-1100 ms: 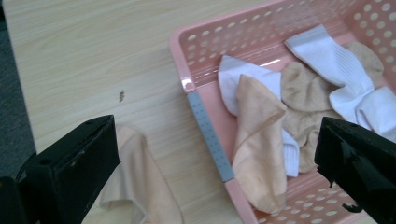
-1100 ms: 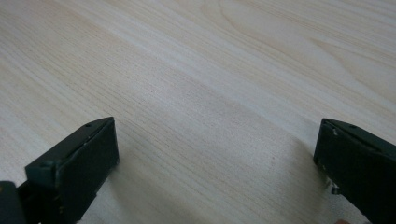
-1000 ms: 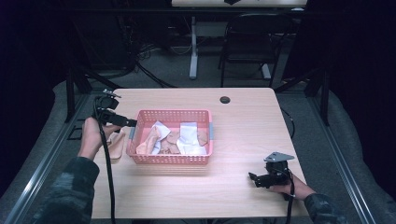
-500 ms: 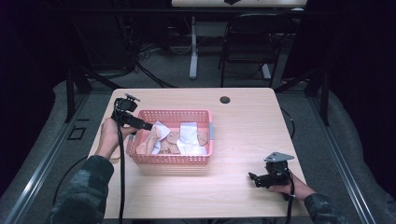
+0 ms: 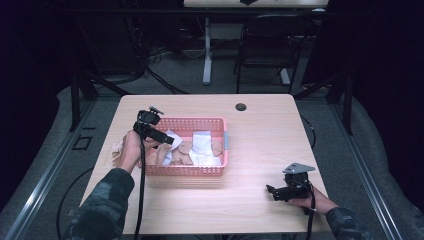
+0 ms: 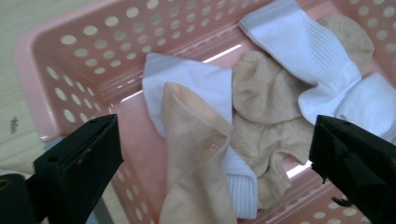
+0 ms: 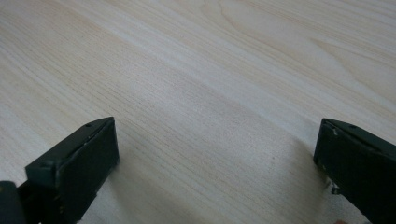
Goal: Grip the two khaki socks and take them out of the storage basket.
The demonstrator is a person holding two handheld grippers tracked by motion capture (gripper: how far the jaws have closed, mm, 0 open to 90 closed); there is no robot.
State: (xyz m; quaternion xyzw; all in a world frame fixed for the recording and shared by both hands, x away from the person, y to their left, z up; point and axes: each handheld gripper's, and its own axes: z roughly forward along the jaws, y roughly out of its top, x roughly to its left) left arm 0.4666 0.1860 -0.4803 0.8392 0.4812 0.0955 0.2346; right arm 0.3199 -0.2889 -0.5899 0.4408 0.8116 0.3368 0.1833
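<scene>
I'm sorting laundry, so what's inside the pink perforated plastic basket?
The pink perforated plastic basket holds white socks and beige socks, piled and overlapping. Whatever lies beneath the pile is covered.

Looks like a dim lab or office data-collection setup: a plain wooden desk [image 5: 260,145] with a cable hole [image 5: 241,106], a black office chair [image 5: 265,45] at the far side, loose cables [image 5: 165,82] across the grey carpet [image 5: 190,75].
</scene>
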